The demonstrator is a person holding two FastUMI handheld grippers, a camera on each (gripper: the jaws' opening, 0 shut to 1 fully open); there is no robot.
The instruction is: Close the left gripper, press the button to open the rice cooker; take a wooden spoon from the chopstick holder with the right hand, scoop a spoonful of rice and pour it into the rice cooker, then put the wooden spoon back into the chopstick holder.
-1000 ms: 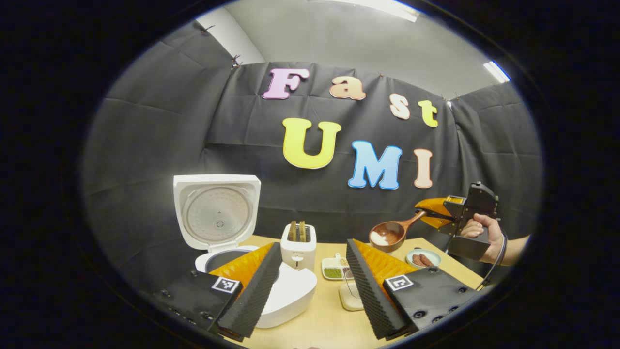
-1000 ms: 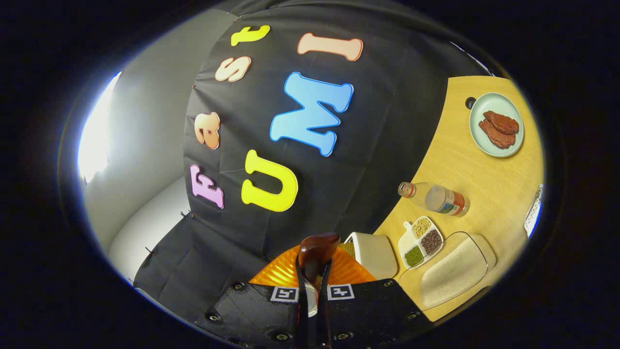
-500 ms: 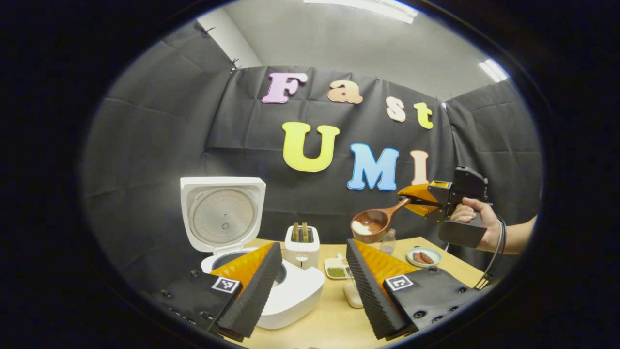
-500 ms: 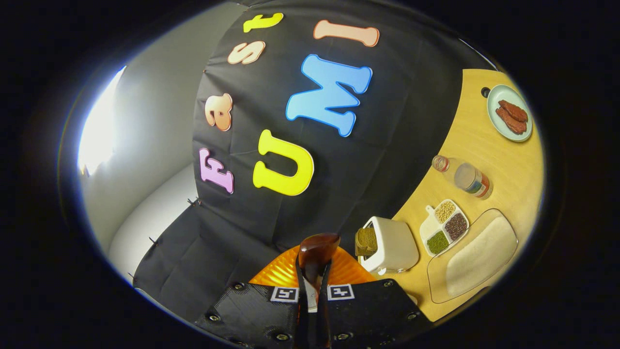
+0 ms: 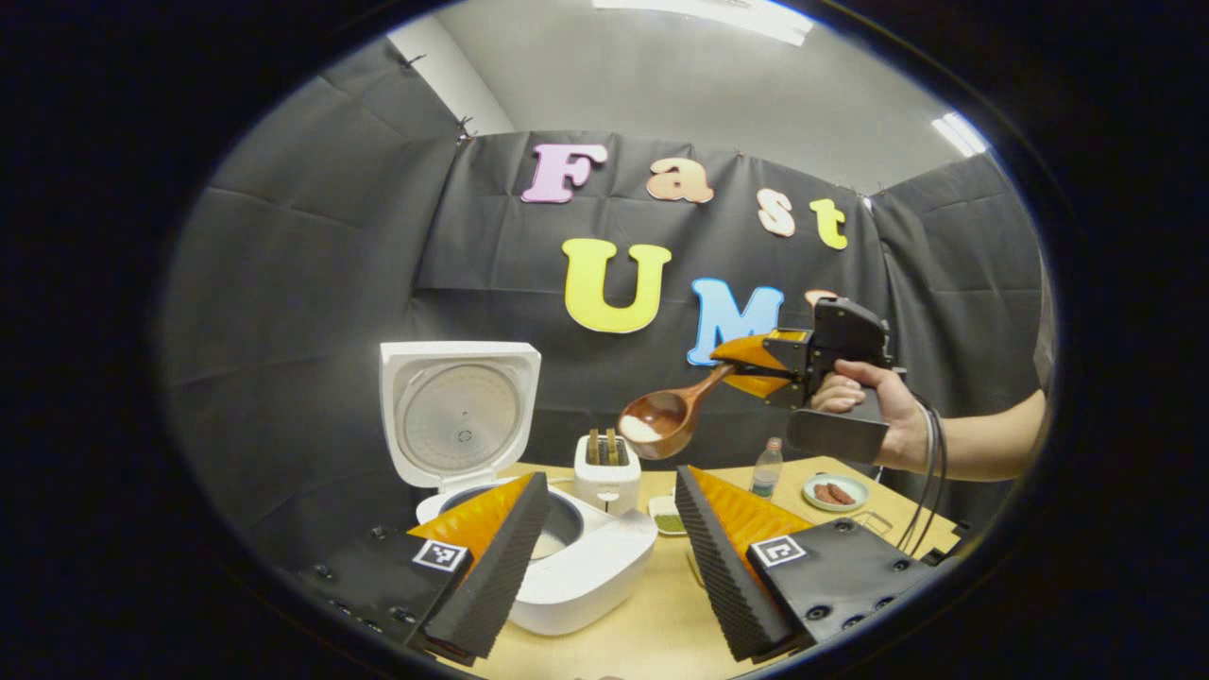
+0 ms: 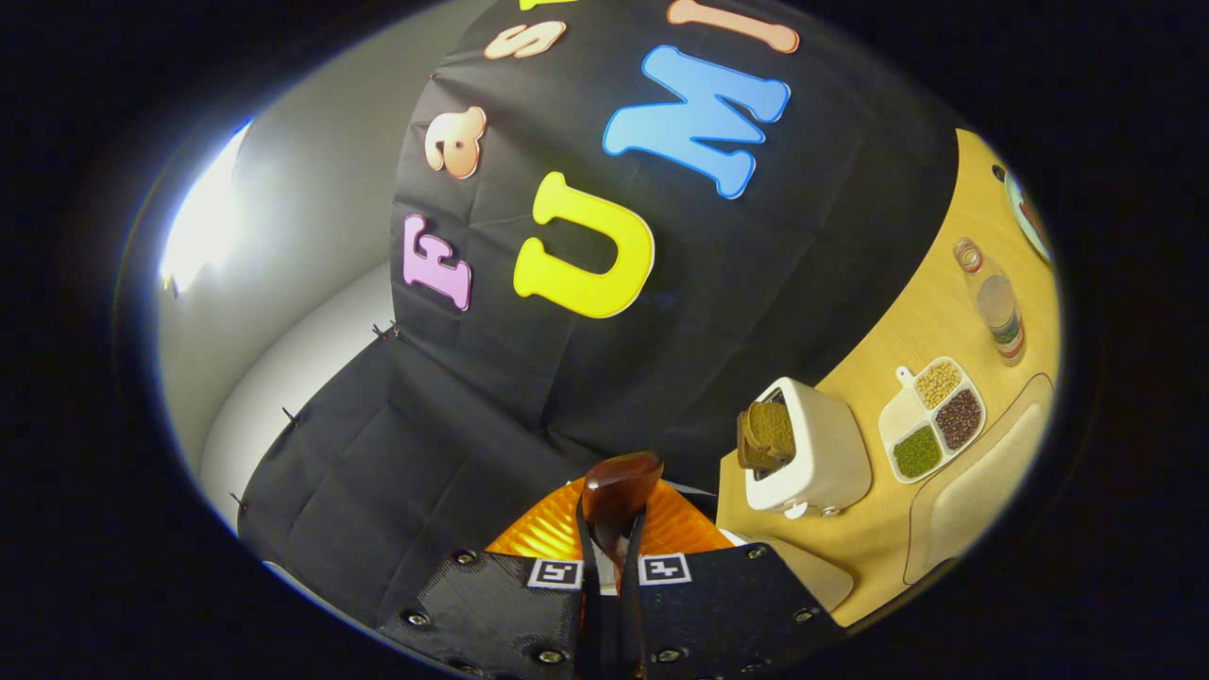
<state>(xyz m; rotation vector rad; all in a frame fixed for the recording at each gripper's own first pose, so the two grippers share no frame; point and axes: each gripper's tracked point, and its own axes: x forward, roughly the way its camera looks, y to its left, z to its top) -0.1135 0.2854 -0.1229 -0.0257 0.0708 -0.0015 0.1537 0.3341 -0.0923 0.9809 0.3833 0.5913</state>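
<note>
The white rice cooker (image 5: 590,571) stands on the wooden table with its lid (image 5: 460,416) raised upright. My left gripper (image 5: 604,557) is open, its fingers either side of the cooker's front right part and holding nothing. In the left gripper view a hand holds my right gripper (image 5: 751,368) in the air, shut on the handle of the wooden spoon (image 5: 664,422). The spoon's bowl carries white rice and hangs above the toaster, right of the cooker's pot. In the right gripper view the spoon (image 6: 616,484) sticks out between the shut fingers of the right gripper (image 6: 609,557).
A white toaster (image 5: 606,467) with bread stands behind the cooker. A bottle (image 5: 767,467) and a plate of meat (image 5: 829,492) sit at the back right. The right gripper view shows the toaster (image 6: 812,453), a divided dish of beans (image 6: 930,420), a clear rice tray (image 6: 973,486) and the bottle (image 6: 996,307).
The right gripper has carried the rice-filled spoon up and to the left, from over the plate to above the toaster. The left gripper has stayed open.
</note>
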